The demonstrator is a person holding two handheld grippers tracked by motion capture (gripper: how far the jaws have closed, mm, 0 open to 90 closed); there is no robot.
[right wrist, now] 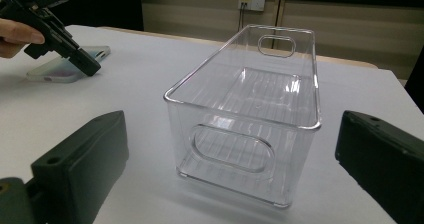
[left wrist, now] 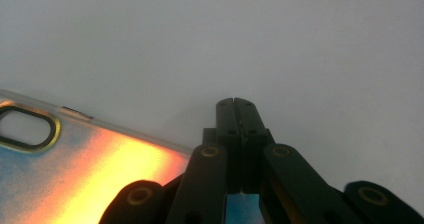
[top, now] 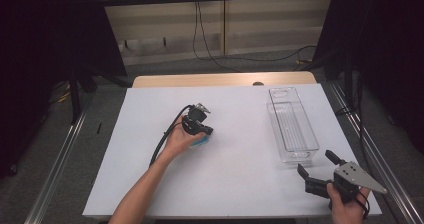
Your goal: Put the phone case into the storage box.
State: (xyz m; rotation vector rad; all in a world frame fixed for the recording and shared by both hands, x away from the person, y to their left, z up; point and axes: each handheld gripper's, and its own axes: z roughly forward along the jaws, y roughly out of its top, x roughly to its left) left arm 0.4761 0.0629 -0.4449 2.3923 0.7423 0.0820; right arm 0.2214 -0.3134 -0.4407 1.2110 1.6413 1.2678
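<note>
Right gripper (top: 316,170), jaws wide apart, idles by the clear bin (top: 292,125); left gripper (left wrist: 237,115), jaws closed empty, touches the phone case (left wrist: 75,174) mid-table: light, thin, slippery, likely best pinched by an edge.

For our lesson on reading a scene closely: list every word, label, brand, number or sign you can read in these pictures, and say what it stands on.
None can be read.
Phone case: iridescent, no print shows.
Clear bin: plain, no label.
Wall socket: too small to show any marking.
Grippers: no lettering visible.
</note>
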